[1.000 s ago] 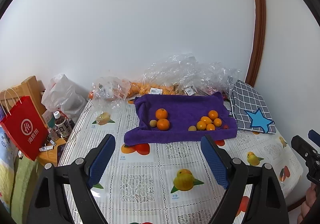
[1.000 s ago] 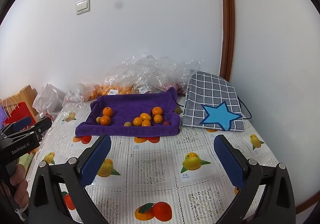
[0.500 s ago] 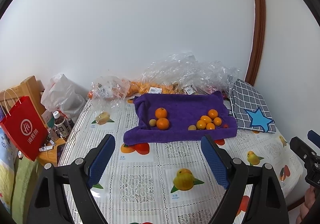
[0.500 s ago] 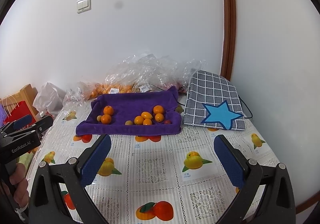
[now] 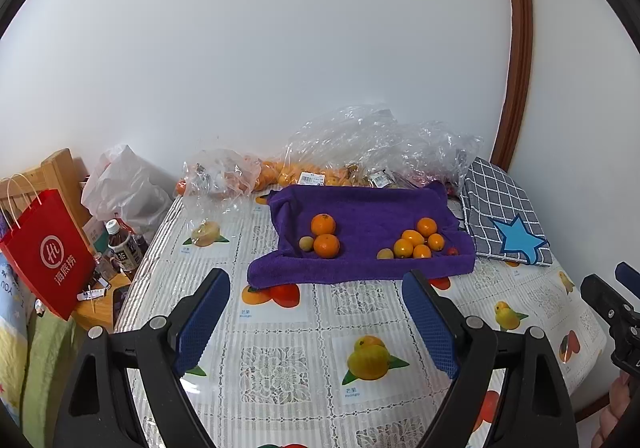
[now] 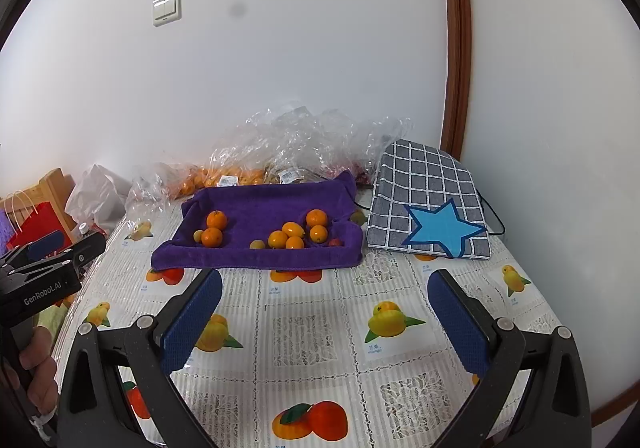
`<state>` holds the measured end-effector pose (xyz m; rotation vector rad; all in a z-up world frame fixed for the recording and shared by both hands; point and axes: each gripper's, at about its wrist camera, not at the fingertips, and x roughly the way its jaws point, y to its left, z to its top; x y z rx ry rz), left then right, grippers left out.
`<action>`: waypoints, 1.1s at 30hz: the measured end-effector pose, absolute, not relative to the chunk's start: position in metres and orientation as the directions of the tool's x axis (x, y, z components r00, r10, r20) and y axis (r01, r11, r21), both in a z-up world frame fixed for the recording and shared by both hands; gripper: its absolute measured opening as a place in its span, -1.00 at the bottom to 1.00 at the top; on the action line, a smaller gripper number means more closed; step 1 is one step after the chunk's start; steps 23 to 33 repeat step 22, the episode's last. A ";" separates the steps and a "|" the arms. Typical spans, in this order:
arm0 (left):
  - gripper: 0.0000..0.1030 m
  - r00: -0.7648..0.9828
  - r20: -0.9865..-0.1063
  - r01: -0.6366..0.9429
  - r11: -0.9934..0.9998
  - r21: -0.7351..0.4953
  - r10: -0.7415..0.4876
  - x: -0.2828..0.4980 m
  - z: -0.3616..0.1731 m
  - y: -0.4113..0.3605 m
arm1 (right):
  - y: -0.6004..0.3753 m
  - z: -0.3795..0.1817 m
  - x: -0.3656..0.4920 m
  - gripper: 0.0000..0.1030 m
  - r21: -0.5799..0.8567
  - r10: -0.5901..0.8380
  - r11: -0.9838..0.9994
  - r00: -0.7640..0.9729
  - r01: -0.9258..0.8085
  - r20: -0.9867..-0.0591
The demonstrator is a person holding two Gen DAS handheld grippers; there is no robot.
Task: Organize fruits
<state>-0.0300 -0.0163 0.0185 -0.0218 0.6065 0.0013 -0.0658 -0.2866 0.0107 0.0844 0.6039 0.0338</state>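
A purple towel (image 5: 360,215) (image 6: 260,203) lies at the back of the table, its rim folded up. On it sit two oranges (image 5: 325,236) (image 6: 214,228) with a small pale fruit beside them at the left. To the right is a cluster of several smaller oranges (image 5: 418,242) (image 6: 296,234) with a small red fruit. My left gripper (image 5: 316,312) hangs open above the tablecloth, well short of the towel, nothing between its blue pads. My right gripper (image 6: 324,312) is likewise open and empty in front of the towel.
Crumpled clear plastic bags (image 5: 372,151) with more oranges lie behind the towel against the wall. A grey checked pouch with a blue star (image 6: 428,207) lies right of the towel. Left of the table are a red paper bag (image 5: 48,252), bottles (image 5: 120,248) and a white bag.
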 end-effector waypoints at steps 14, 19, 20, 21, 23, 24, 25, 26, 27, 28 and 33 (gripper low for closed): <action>0.71 0.822 -0.570 -0.009 1.000 -0.023 -0.006 -0.031 0.016 -0.016 | -0.288 0.011 -0.067 0.97 0.090 0.057 0.996 0.823 -0.008 -0.565; 0.71 0.821 -0.571 -0.012 1.000 -0.024 -0.004 -0.031 0.016 -0.016 | -0.288 0.011 -0.067 0.97 0.089 0.057 0.996 0.822 -0.007 -0.566; 0.71 0.821 -0.571 -0.014 1.000 -0.027 -0.004 -0.031 0.016 -0.016 | -0.288 0.011 -0.067 0.97 0.089 0.056 0.996 0.822 -0.007 -0.566; 0.71 0.822 -0.569 -0.010 0.999 -0.030 -0.009 -0.031 0.016 -0.016 | -0.288 0.011 -0.067 0.97 0.089 0.056 0.996 0.823 -0.007 -0.566; 0.71 0.822 -0.569 -0.008 1.000 -0.029 -0.010 -0.032 0.015 -0.017 | -0.288 0.011 -0.067 0.97 0.090 0.057 0.996 0.823 -0.007 -0.566; 0.71 0.822 -0.569 -0.008 1.000 -0.029 -0.010 -0.032 0.015 -0.017 | -0.288 0.011 -0.067 0.97 0.090 0.057 0.996 0.823 -0.007 -0.566; 0.71 0.822 -0.569 -0.008 1.000 -0.029 -0.010 -0.032 0.015 -0.017 | -0.288 0.011 -0.067 0.97 0.090 0.057 0.996 0.823 -0.007 -0.566; 0.71 0.822 -0.569 -0.008 1.000 -0.029 -0.010 -0.032 0.015 -0.017 | -0.288 0.011 -0.067 0.97 0.090 0.057 0.996 0.823 -0.007 -0.566; 0.71 0.822 -0.569 -0.008 1.000 -0.029 -0.010 -0.032 0.015 -0.017 | -0.288 0.011 -0.067 0.97 0.090 0.057 0.996 0.823 -0.007 -0.566; 0.71 0.822 -0.569 -0.008 1.000 -0.029 -0.010 -0.032 0.015 -0.017 | -0.288 0.011 -0.067 0.97 0.090 0.057 0.996 0.823 -0.007 -0.566; 0.71 0.822 -0.569 -0.008 1.000 -0.029 -0.010 -0.032 0.015 -0.017 | -0.288 0.011 -0.067 0.97 0.090 0.057 0.996 0.823 -0.007 -0.566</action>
